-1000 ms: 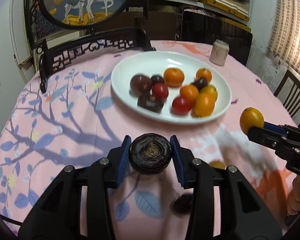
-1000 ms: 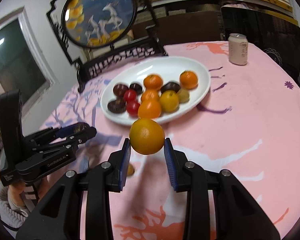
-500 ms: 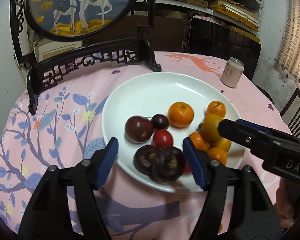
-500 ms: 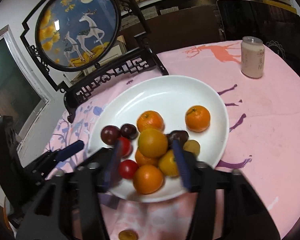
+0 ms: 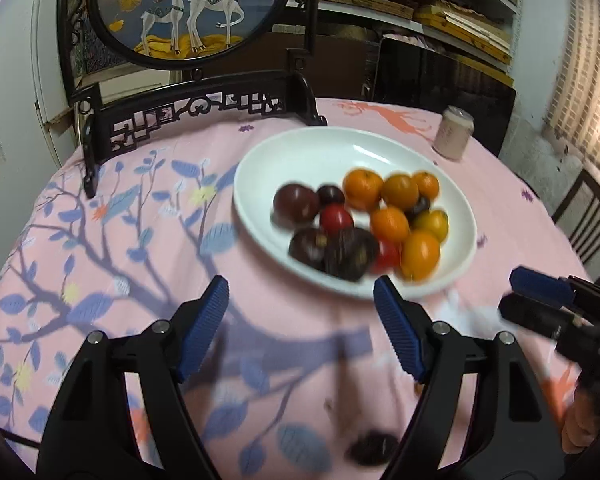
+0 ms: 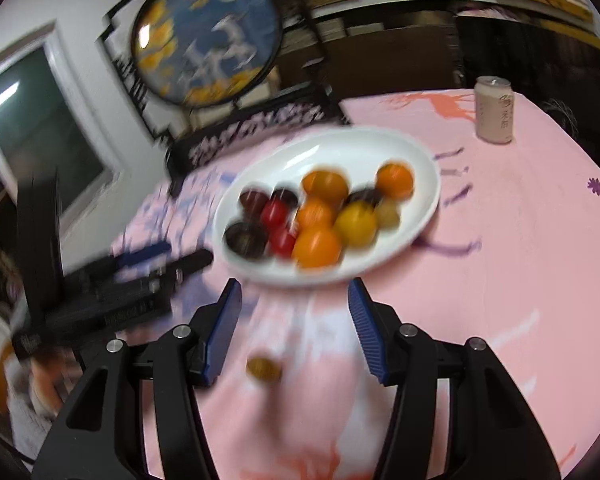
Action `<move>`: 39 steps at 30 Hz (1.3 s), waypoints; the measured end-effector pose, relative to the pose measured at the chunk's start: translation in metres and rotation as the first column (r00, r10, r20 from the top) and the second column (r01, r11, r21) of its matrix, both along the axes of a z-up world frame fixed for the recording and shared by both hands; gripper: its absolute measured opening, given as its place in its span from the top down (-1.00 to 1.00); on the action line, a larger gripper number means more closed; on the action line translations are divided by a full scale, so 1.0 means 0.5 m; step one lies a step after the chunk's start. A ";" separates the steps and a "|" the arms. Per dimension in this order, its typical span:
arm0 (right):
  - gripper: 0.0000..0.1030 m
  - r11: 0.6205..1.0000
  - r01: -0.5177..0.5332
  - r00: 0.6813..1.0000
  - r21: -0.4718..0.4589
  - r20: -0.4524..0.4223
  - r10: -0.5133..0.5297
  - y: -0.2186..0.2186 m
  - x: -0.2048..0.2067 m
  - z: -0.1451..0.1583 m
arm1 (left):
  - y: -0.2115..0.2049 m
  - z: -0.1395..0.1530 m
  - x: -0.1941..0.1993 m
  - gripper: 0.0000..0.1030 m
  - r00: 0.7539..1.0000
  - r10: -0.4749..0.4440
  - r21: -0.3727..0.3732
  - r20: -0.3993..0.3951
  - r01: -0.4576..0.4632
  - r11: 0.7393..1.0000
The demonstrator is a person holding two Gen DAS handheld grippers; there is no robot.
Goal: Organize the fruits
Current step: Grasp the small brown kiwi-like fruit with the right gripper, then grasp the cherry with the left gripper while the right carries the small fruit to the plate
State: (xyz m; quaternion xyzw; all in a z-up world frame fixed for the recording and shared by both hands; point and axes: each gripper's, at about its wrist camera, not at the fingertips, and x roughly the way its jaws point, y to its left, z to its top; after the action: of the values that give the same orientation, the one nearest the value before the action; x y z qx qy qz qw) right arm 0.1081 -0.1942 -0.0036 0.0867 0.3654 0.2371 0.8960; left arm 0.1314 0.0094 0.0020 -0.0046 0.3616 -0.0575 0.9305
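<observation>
My pink tabletop [image 5: 100, 240] carries the plate [image 5: 300, 160] just ahead of both claws; left claw [image 5: 300, 312] has just been opening, wide and empty; right claw [image 6: 294, 312] half-open, empty, both angled down.

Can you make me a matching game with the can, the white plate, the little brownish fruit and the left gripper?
Things:
1. can
2. white plate
3. little brownish fruit
4. left gripper

States:
A. lying on the pink cloth, off the plate
B. open and empty
C. standing upright beyond the plate
D. holding orange, red and dark fruits

Pairs: 1-C, 2-D, 3-A, 4-B
</observation>
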 end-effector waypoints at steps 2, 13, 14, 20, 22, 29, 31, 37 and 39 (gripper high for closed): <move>-0.08 0.998 -0.038 0.999 -0.052 -0.009 0.038 0.021 -0.030 -0.017 | 0.003 -0.007 -0.032 -0.57 1.000 -0.001 0.017 -0.001 0.001 1.000; 0.17 0.975 -0.111 0.993 -0.194 0.004 0.114 0.094 -0.061 -0.057 | 0.104 -0.009 -0.119 -0.75 0.990 0.144 -0.069 0.001 -0.144 0.987; 0.19 0.975 -0.112 0.993 -0.193 -0.001 0.114 0.094 -0.060 -0.060 | 0.108 -0.010 -0.117 -0.75 0.989 0.146 -0.079 -0.005 -0.145 0.986; 0.37 0.968 -0.110 0.994 -0.227 -0.013 0.109 0.110 -0.048 -0.078 | 0.075 -0.008 -0.126 -0.75 0.996 0.087 -0.041 0.007 -0.086 0.995; 0.46 0.967 -0.102 0.995 -0.235 -0.028 0.098 0.111 -0.041 -0.086 | 0.060 -0.011 -0.127 -0.75 0.998 0.058 -0.021 0.006 -0.058 0.998; 0.51 0.981 -0.020 1.000 -0.191 0.005 0.021 0.066 -0.036 -0.053 | 0.013 -0.023 -0.136 -0.75 0.998 -0.067 0.013 -0.008 0.067 0.998; 0.51 0.987 0.031 1.000 -0.155 0.002 -0.031 0.035 -0.028 -0.042 | -0.006 -0.029 -0.139 -0.75 0.994 -0.111 0.032 -0.015 0.112 0.993; 0.51 0.994 0.071 0.997 -0.088 -0.015 -0.072 -0.007 -0.018 -0.028 | -0.054 -0.064 -0.136 -0.54 0.979 -0.191 0.082 -0.073 0.197 0.977; 0.51 0.994 0.066 0.998 -0.087 -0.016 -0.068 -0.006 -0.020 -0.028 | -0.059 -0.075 -0.130 -0.10 0.973 -0.207 0.075 -0.098 0.215 0.974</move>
State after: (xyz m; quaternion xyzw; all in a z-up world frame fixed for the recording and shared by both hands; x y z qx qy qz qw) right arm 0.0982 -0.1971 -0.0178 0.0622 0.3805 0.1901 0.9029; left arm 0.0663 -0.0200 -0.0353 0.0709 0.4037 -0.1405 0.9013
